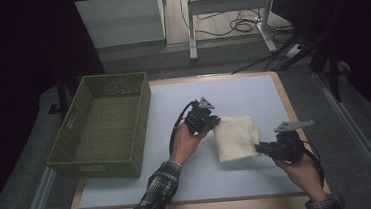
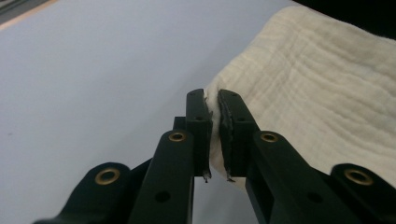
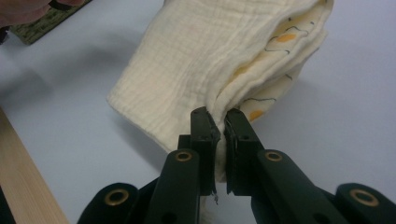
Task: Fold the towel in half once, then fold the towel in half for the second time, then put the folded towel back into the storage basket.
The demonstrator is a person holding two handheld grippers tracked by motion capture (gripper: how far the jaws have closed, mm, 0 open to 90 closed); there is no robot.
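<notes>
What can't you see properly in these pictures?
- Inside of the folded cloth: the right gripper view shows just a peek of an orange print at the open edge.
- Basket floor nearest the person: hidden by its front wall in the high view.
- Table under the cloth: covered in the high view.

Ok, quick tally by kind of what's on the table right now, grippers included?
Folded cream cloth: 1, pinched at opposite edges by both grippers
Green woven basket: 1, at the table's left
Grippers: 2, the left gripper and the right gripper, each shut on the cloth
Total: 4
</notes>
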